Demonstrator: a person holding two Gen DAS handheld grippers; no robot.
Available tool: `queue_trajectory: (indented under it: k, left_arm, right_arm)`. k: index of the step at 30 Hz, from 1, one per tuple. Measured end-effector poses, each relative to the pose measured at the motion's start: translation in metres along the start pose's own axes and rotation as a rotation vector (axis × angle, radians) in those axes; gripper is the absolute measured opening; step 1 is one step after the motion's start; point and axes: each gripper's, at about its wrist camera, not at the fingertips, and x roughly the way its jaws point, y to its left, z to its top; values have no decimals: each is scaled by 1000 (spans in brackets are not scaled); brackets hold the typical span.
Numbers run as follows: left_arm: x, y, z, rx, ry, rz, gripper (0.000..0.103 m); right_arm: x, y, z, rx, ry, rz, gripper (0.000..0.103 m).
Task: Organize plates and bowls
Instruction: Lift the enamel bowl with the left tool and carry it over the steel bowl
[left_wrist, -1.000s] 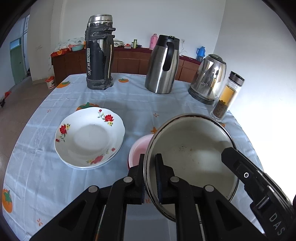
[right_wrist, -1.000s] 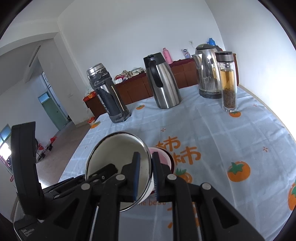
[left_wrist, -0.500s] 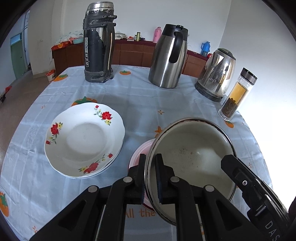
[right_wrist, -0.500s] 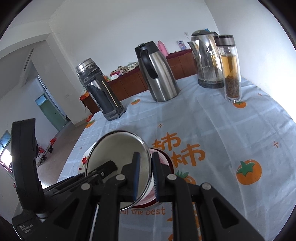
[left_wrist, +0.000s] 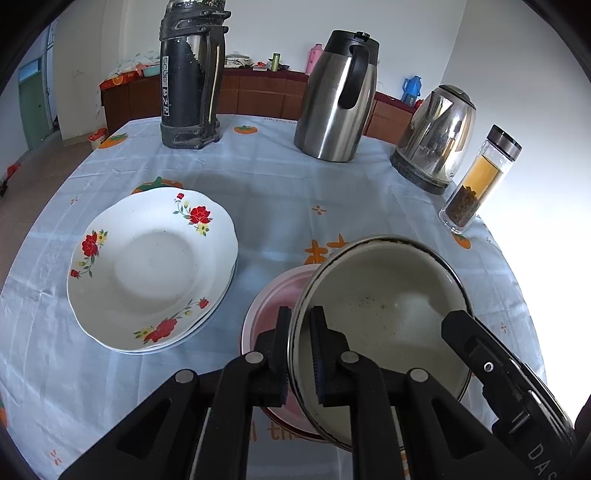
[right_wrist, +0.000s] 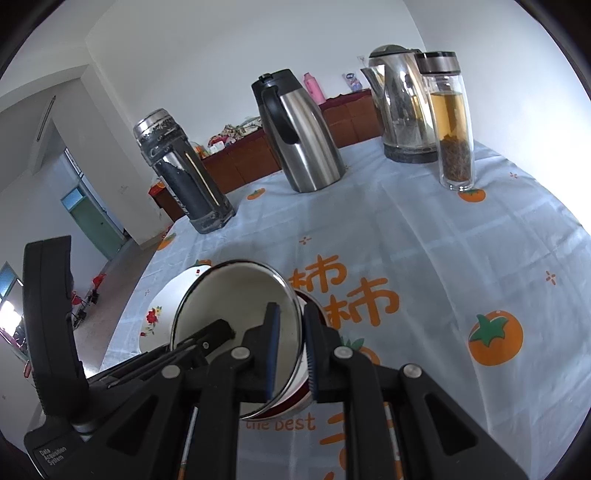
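enamel bowl (left_wrist: 384, 306) lowered over pink bowl (left_wrist: 275, 295) | left tongs (left_wrist: 300, 354), right tongs (right_wrist: 291, 354) both clamp rim

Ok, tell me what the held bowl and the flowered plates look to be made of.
Held bowl: likely enamelled metal, judging by its thin dark rim, glossy off-white inside and mirror-like outside. Flowered plates: probably glazed ceramic, glossy white with printed red flowers and a scalloped edge.

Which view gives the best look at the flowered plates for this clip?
The left wrist view. There the flowered plates show whole and unobstructed on the tablecloth, left of the enamel bowl that both tools grip. In the right wrist view only a sliver of the plates peeks out behind that bowl.
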Motion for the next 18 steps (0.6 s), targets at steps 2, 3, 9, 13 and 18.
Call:
queue_trajectory:
  k: [2,3,9,13,18]
  left_arm:
    - [2,1,0,-3,6,1,12]
    - [4,2,-1,-5,10,3,12]
    - [12,5,-1,-14,32,-5,12]
    - [13,4,-2,-14,32,-5,12]
    - [16,6,0,-23,42,9,12]
  right_arm:
    - [1,1,-1,-7,2,-7,13]
    - [3,1,-1,-10,5,-9,13]
    - [10,0,-3,-12,24,-19,13]
    - [10,1,-4,-23,19,-30,13]
    - [11,2,-4,-22,23,-20,13]
